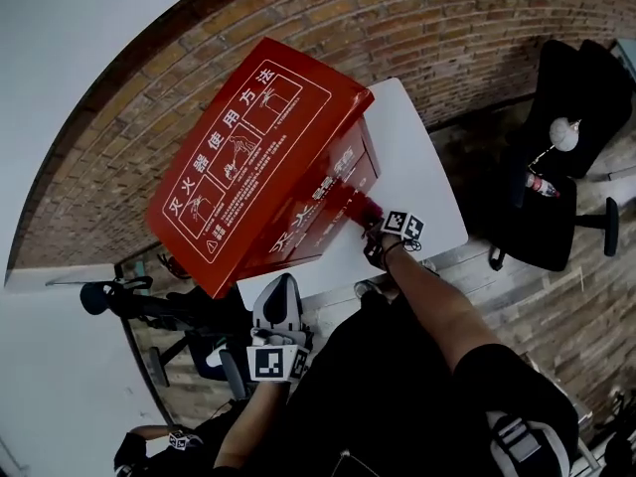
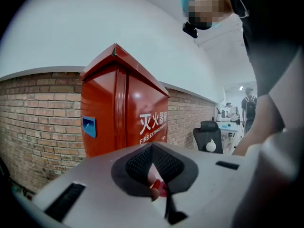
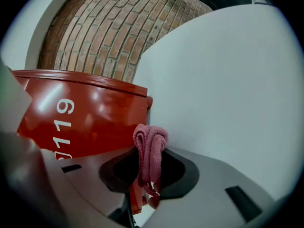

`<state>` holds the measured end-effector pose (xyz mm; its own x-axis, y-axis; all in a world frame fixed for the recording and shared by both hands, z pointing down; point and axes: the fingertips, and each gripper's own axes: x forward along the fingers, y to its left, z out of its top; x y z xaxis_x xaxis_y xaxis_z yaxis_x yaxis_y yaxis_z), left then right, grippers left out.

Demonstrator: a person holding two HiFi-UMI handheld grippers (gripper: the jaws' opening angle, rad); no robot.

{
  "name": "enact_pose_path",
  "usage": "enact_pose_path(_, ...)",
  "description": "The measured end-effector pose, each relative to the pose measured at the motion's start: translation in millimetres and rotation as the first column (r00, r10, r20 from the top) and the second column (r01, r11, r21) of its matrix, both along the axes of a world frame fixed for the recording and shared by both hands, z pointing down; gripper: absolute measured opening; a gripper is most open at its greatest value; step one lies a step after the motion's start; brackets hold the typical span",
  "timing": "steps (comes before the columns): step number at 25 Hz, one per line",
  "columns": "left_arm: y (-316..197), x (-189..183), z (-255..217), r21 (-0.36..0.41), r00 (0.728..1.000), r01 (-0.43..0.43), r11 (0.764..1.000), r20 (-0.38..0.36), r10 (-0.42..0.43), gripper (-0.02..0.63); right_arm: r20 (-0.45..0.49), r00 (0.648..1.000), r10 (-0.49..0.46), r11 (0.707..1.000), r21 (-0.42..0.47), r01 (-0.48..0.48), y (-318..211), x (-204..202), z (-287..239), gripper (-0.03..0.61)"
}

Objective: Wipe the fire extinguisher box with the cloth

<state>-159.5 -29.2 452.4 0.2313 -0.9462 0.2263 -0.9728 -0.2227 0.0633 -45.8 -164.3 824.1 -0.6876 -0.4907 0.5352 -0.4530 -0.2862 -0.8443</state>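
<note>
My right gripper (image 3: 150,177) pinches cloth (image 3: 150,146) at box (image 1: 253,157) front; cloth soft, limp, I judge mid-fold grip best. Box stiff, slick; left gripper (image 2: 155,174) pressed together.

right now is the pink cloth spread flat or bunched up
Bunched: the pink terry cloth is a folded wad pinched in the right gripper, by the red metal box.

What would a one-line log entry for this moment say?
right gripper: jaws shut on cloth | cloth: at fire extinguisher box front | left gripper: jaws together, held back
</note>
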Motion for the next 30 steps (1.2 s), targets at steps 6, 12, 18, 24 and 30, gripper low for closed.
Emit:
enact_pose_path(6, -2.8, 9.6, -2.7, 0.016, 0.997, 0.072, 0.997, -0.011, -0.072, 0.029, 0.000, 0.998, -0.055, 0.998, -0.013, 0.055, -11.6, 3.8, 3.1, 0.106)
enact_pose_path(12, 1.2, 19.3, -4.0, 0.021, 0.990, 0.142, 0.990, -0.002, -0.142, 0.029, 0.009, 1.000, -0.021, 1.000, 0.007, 0.021, -26.4, 15.9, 1.9, 0.106)
enact_pose_path(18, 15.4, 23.4, -1.0, -0.005, 0.974, 0.226, 0.974, 0.005, -0.226, 0.029, 0.012, 1.000, 0.021, 0.998, 0.051, -0.021, -41.9, 25.3, 1.8, 0.106)
enact_pose_path(24, 33.1, 29.8, -4.6, 0.041, 0.955, 0.298, 0.954, 0.000, -0.298, 0.029, 0.049, 0.999, 0.021, 0.995, 0.100, -0.026, -47.0, 25.6, -5.9, 0.106)
enact_pose_path(30, 35.6, 44.8, -1.6, 0.048, 0.938, 0.347, 0.937, -0.043, -0.345, 0.029, 0.112, 0.994, 0.019, 0.995, 0.093, -0.030, -44.9, 21.5, -43.3, 0.106)
